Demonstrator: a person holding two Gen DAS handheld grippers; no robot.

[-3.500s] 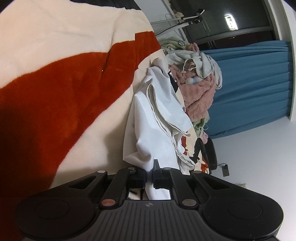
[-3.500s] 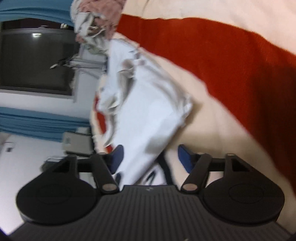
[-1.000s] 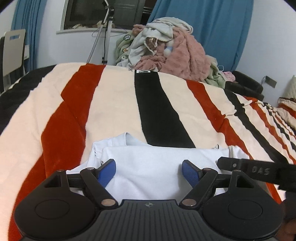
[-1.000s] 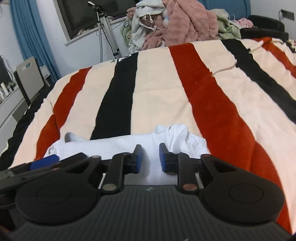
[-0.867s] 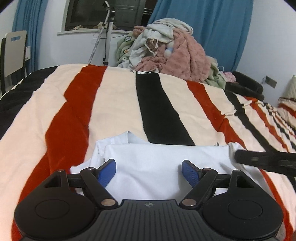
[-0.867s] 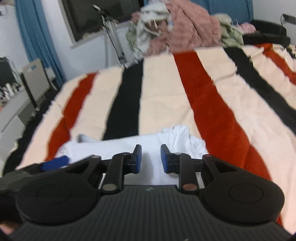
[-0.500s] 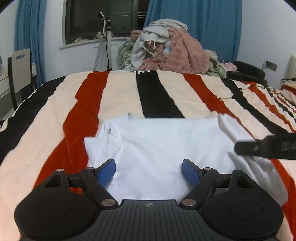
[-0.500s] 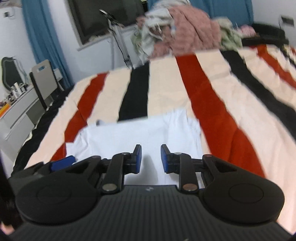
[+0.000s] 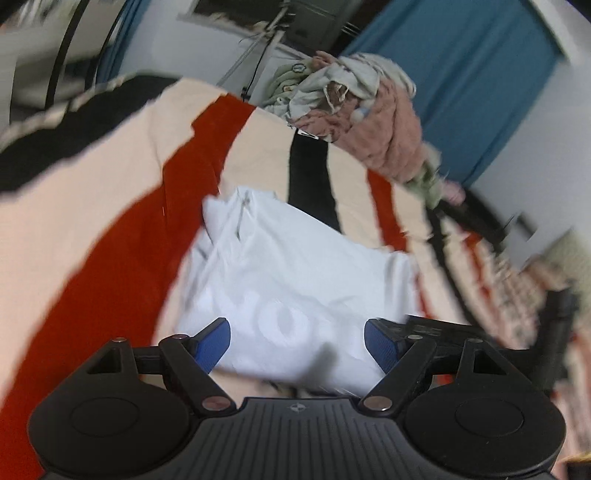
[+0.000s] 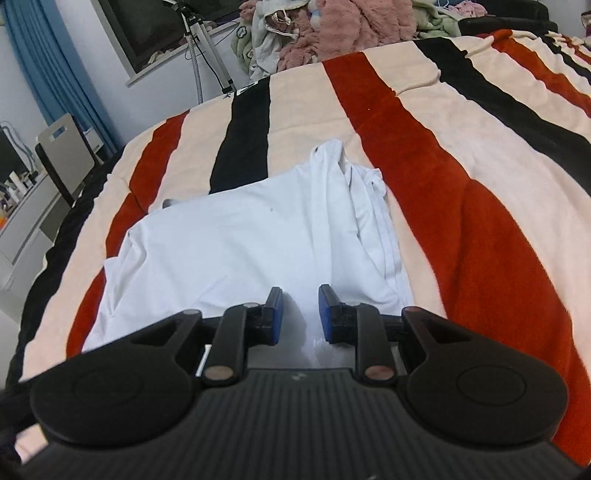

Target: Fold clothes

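The bed (image 10: pixel 461 155) wears a blanket (image 10: pixel 436 206) striped lengthwise in cream, red and black. A white shirt (image 10: pixel 236 236) lies flat on it just ahead of the right gripper's fingers (image 10: pixel 275 314), its near edge passing under them and a bunched, pleated fold along the side beyond the right-hand finger; in the left wrist view the same shirt (image 9: pixel 295 266) spreads ahead of and between the blue fingers (image 9: pixel 214 343), though blurred. Far beyond the fingertips, at the bed's far end, sits a heap of clothes (image 10: pixel 332 29) in pink, white and pale green.
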